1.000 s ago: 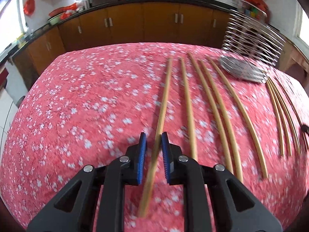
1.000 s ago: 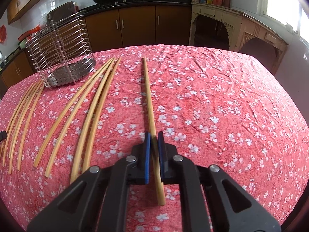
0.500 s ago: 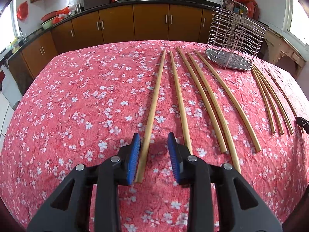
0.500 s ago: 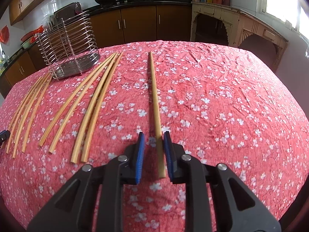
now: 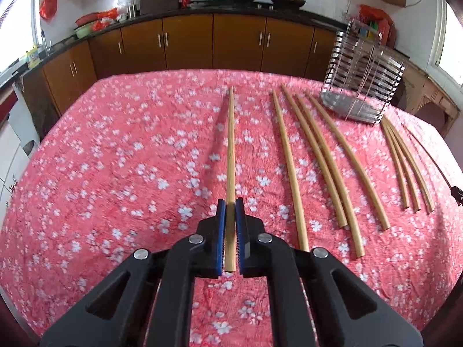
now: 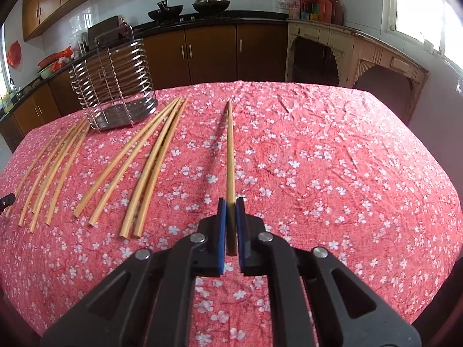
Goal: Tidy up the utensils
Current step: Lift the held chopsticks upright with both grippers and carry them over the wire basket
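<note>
My left gripper (image 5: pixel 230 202) is shut on the near end of a long bamboo chopstick (image 5: pixel 230 150). The stick points away from me and hangs just above the red floral tablecloth (image 5: pixel 115 173), casting a shadow to its left. In the right wrist view my right gripper (image 6: pixel 230 201) is likewise shut on the near end of another chopstick (image 6: pixel 230 150), also raised over its shadow. Several more chopsticks (image 5: pixel 327 167) lie side by side on the cloth, right of the left gripper and left of the right gripper (image 6: pixel 150 162). A wire utensil holder (image 5: pixel 347 107) stands upright behind them.
Thinner sticks (image 5: pixel 405 167) lie near the holder (image 6: pixel 124 115), at the left in the right wrist view (image 6: pixel 52 167). A thin dark-tipped utensil (image 5: pixel 455 195) lies at the table's edge. Brown kitchen cabinets (image 5: pixel 231 43) and a counter run behind the table.
Both grippers opened, slid back toward the near ends of their chopsticks, and closed again. Each chopstick now hangs above the cloth, and both views have pulled back.
</note>
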Tool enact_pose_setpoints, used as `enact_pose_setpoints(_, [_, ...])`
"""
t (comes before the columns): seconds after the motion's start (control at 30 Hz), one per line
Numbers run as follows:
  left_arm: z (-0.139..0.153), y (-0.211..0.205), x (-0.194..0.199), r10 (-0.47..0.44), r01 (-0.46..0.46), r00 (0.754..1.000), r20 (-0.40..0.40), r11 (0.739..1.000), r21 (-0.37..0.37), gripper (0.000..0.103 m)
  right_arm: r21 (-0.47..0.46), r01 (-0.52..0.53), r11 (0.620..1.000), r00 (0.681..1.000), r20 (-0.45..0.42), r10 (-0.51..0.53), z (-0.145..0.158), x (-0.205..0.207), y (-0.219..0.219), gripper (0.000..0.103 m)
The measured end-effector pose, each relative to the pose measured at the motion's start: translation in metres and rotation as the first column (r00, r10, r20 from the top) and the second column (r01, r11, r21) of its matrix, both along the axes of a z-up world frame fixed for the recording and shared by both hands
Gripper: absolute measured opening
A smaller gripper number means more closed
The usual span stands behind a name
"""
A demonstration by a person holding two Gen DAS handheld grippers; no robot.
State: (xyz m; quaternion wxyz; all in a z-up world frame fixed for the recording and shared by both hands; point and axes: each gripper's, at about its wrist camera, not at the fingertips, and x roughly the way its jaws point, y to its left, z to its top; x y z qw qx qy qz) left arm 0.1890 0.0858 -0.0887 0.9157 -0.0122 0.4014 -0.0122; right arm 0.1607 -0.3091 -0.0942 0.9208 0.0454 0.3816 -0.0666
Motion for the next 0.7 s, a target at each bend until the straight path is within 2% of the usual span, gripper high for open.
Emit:
enact_pose_setpoints(0.17, [0.031,0.002,-0.017,-0.007,0.008,0.994,0.11,1.0,-0.008,0.007,0.009,0.005,1.0,0.999,0.053,-0.006,0.02,-0.009,-0.004,0.008])
enact_pose_setpoints(0.33, [0.065,0.005,-0.029,-0.002,0.009,0.974,0.226,1.0,-0.028,0.007,-0.016,0.015,1.0,0.985,0.17,-0.012,0.052,-0.023,-0.002,0.008])
enact_pose_setpoints(0.53, [0.103,0.007,-0.035,0.018,0.007,0.94,0.341,0.997,-0.071,0.007,0.006,0.02,1.0,0.946,0.324,-0.021,0.094,-0.028,-0.01,0.008])
enact_pose_setpoints(0.7, [0.128,0.005,-0.032,0.036,-0.001,0.916,0.399,0.996,-0.087,0.007,0.018,0.034,0.999,0.91,0.413,-0.038,0.123,-0.025,-0.016,0.008])
